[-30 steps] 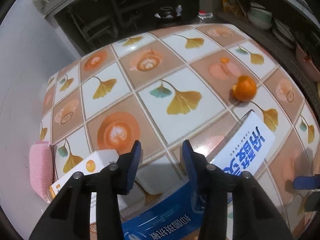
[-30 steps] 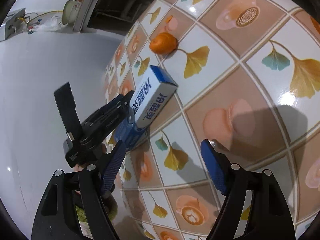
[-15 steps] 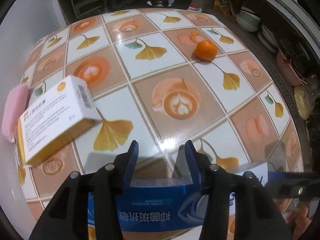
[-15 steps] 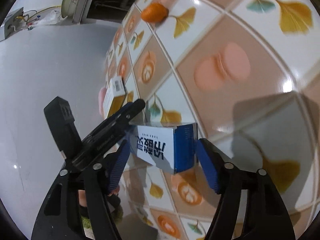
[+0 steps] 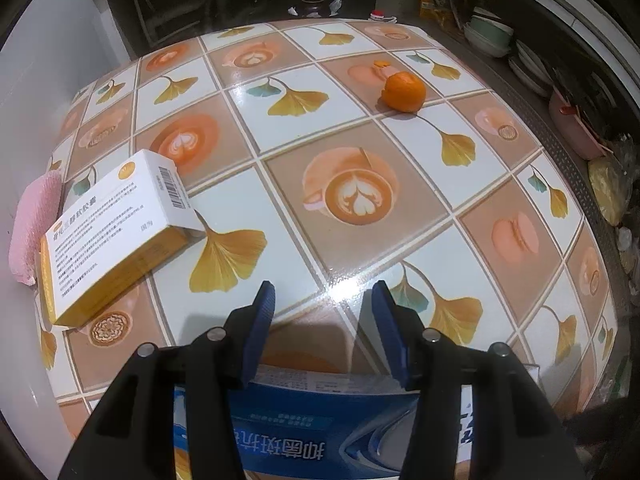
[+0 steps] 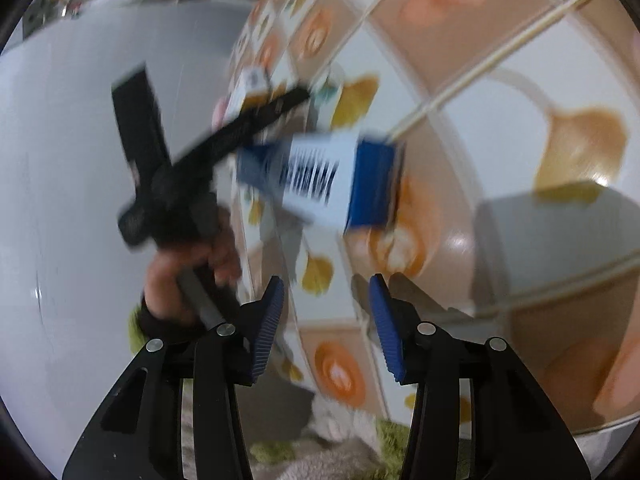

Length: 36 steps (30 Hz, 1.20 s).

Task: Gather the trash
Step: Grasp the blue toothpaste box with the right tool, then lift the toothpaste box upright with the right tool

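Observation:
A blue and white toothpaste box (image 5: 320, 432) lies crosswise at the table's near edge. It sits under and behind the fingers of my left gripper (image 5: 324, 292), whose jaws stand apart with only tabletop between the pads. In the blurred right wrist view the same box (image 6: 332, 176) sits just below the left gripper (image 6: 296, 98), which a hand (image 6: 192, 276) holds. My right gripper (image 6: 326, 284) is short of the box and its jaws are closing on nothing. A yellow and white carton (image 5: 116, 232) lies at the left. An orange peel ball (image 5: 402, 92) sits far right.
The table (image 5: 360, 240) has a tiled cloth with leaf and coffee prints. A pink sponge (image 5: 34, 224) rests at its left edge by a white wall. Shelves with bowls (image 5: 492, 36) run along the right. A green rug (image 6: 280, 452) lies on the floor below.
The left gripper drew back toward the near edge, and the blue box swung from diagonal to crosswise under it. The right jaws narrowed; the box that was between them now sits ahead of them.

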{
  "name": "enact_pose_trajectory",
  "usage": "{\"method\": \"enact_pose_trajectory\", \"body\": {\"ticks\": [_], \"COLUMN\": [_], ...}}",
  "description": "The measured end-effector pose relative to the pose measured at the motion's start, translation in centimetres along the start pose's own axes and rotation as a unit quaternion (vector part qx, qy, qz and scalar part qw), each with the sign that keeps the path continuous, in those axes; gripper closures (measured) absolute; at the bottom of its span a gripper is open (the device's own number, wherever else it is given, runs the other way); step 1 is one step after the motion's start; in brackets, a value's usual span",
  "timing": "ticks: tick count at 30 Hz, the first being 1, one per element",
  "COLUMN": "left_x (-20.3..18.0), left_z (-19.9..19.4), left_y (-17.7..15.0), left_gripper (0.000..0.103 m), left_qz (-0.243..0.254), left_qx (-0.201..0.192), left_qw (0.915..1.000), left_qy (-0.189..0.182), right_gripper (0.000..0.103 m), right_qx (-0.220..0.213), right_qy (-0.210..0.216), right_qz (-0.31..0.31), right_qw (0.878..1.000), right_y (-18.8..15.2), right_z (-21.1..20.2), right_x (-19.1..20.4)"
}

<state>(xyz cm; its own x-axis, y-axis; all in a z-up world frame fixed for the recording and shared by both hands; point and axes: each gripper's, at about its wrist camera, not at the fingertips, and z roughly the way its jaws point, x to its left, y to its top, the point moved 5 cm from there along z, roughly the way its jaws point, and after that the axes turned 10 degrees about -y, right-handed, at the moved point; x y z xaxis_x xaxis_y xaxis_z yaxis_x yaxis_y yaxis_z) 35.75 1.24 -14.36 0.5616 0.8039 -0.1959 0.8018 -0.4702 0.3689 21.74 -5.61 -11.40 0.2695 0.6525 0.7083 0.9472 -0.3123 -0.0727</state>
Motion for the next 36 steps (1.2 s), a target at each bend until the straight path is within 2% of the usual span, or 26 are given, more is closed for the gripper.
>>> {"method": "enact_pose_trajectory", "body": {"ticks": [3, 8, 16, 20, 24, 27, 28, 29, 30, 31, 32, 36], "left_x": [0.0, -0.3, -0.7, -1.0, -2.5, -3.8, -4.1, -4.1, -4.2, -4.2, -4.1, -3.4], "left_z": [0.0, -0.3, -1.0, -1.4, -1.8, -2.0, -2.1, -2.2, -2.4, -2.7, -3.0, -5.2], "left_y": [-0.2, -0.9, -2.5, -3.3, -4.6, -5.7, -6.1, -6.3, -6.6, -7.0, -7.3, -8.4], "left_gripper": [0.054, 0.054, 0.053, 0.053, 0.053, 0.048, 0.045, 0.045, 0.045, 0.044, 0.042, 0.034], "left_qz": [0.003, 0.002, -0.017, -0.041, -0.042, -0.037, -0.04, -0.043, -0.046, -0.049, -0.051, -0.04], "left_qx": [-0.001, -0.002, -0.007, -0.013, -0.025, -0.034, -0.037, -0.04, -0.042, -0.046, -0.053, -0.092], "left_qw": [1.0, 1.0, 0.9995, 0.9978, 0.9965, 0.9946, 0.9937, 0.9932, 0.9928, 0.9919, 0.9911, 0.991], "left_qy": [0.003, -0.003, -0.026, -0.051, -0.069, -0.091, -0.098, -0.1, -0.103, -0.108, -0.111, -0.089], "right_gripper": [0.07, 0.084, 0.09, 0.09, 0.091, 0.09, 0.085, 0.073, 0.066, 0.053, 0.045, 0.032], "right_qx": [0.024, -0.005, -0.087, -0.107, -0.122, -0.124, -0.126, -0.13, -0.134, -0.138, -0.138, -0.115], "right_qy": [-0.007, -0.035, -0.067, -0.069, -0.066, -0.066, -0.067, -0.074, -0.082, -0.094, -0.108, -0.18], "right_qz": [-0.008, -0.006, 0.018, 0.023, 0.027, 0.025, 0.021, 0.013, 0.002, -0.023, -0.049, -0.178], "right_qw": [1.0, 0.999, 0.994, 0.992, 0.99, 0.99, 0.99, 0.989, 0.988, 0.986, 0.983, 0.961], "right_y": [-0.1, 2.6, 8.0, 10.7, 13.7, 14.7, 15.0, 15.1, 14.4, 14.1, 13.9, 12.0], "right_z": [2.1, 3.0, 0.5, 0.1, -0.4, -0.3, -0.2, -0.3, -0.5, -1.0, -1.2, -0.5], "right_x": [1.0, 1.6, 0.5, 0.2, -0.2, -0.1, 0.2, 0.5, 0.4, 0.9, 1.7, 4.8]}}
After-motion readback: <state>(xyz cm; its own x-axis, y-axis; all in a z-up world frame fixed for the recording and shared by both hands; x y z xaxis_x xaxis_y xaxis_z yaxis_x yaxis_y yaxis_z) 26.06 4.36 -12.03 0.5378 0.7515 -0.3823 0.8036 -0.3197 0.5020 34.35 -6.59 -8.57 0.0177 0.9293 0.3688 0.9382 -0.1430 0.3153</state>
